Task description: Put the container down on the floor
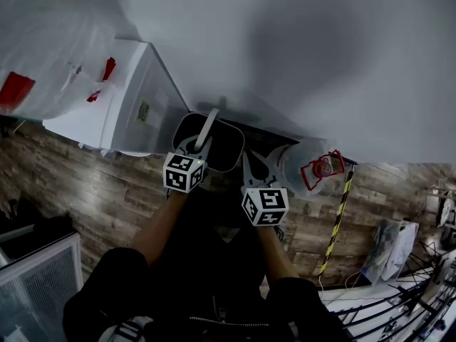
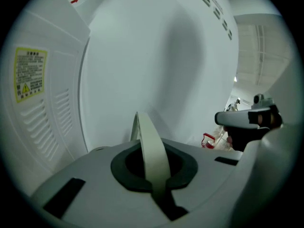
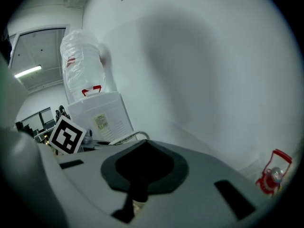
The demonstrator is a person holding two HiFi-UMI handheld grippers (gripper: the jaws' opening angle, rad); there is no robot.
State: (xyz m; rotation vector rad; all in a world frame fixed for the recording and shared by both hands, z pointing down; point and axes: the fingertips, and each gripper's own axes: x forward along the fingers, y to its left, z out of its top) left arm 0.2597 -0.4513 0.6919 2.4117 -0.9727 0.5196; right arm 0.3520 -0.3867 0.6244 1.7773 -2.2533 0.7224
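Left tongs (image 1: 197, 148) on container (image 1: 226, 142) handle (image 1: 209, 122)

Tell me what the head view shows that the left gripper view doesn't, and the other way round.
Only the head view shows the dark container itself, the wood floor and the striped pole. Only the left gripper view shows, close up, the left claw clamped on the pale handle, plus the vent slots on the white appliance. Both show that handle, the appliance, the right claw and the wall.
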